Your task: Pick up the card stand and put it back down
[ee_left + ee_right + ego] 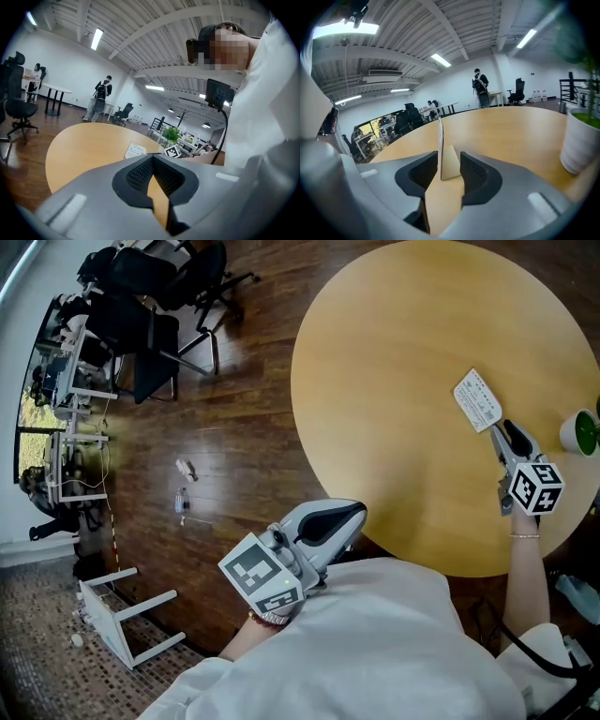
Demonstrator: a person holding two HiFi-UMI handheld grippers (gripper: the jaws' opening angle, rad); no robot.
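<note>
Nearest the person's body, at about 7 o'clock off the round wooden counter [394, 381], the left hand-held gripper [359, 510] is idle, its jaws closed tip to tip on nothing. Farther out, the right hand-held gripper [449, 157] rests low over the counter with its jaws apart. The card stand [439, 140] stands upright between them on its own foot, with a sliver of gap at each pad. In the head view the stand is at 11 o'clock from that gripper's marker cube [536, 486]. The put-down looks finished, so the remaining step is probably the withdrawal. That would go best straight back along the line of the jaws, kept wide and level so that neither pad clips the thin sheet or drags the foot. A white pot with a green plant [579, 432] sits at 3 o'clock from the stand, so drifting that way should be avoided. The card carries rows of dark print, too small to read. The only other marks are the black-and-white squares on the cubes, and no brand is legible.
</note>
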